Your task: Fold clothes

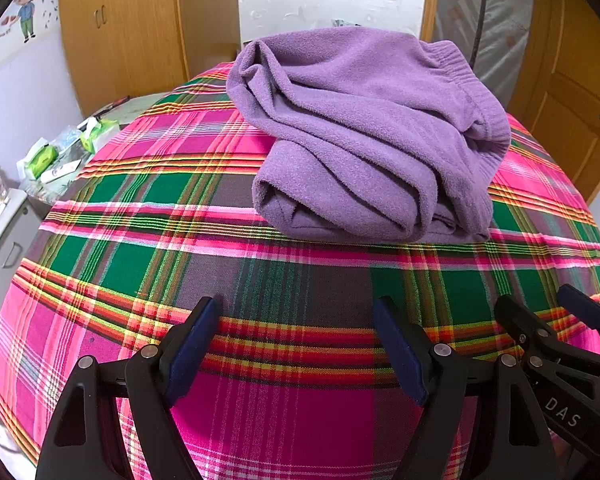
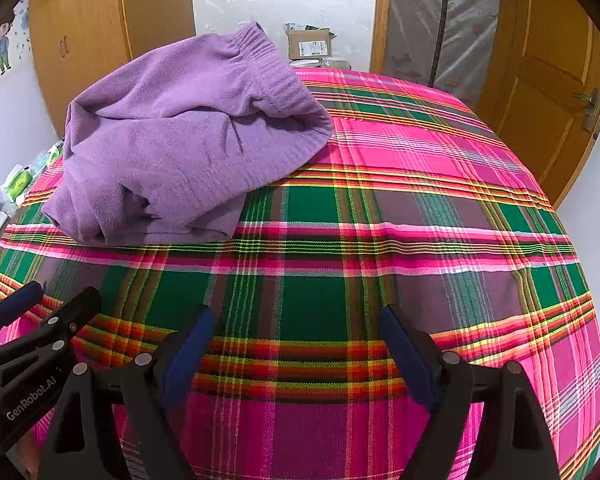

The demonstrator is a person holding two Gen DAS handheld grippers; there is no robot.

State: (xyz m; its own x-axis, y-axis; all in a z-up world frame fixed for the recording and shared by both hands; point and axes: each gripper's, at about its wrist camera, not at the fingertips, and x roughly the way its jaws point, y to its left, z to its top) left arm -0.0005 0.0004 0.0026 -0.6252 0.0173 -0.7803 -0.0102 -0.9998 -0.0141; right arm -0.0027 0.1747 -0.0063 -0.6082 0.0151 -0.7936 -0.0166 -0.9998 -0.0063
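White letters reading "DAS" are being shown on the black plastic body of the right gripper (image 1: 580,320), seen at the lower right edge of the left wrist view. White lettering reading "GenRobot.AI" is being displayed on the black plastic body of the left gripper (image 2: 48,300), seen at the lower left of the right wrist view. A white label is being carried by the brown cardboard box (image 2: 310,46) behind the bed, but its print is too small to be read.
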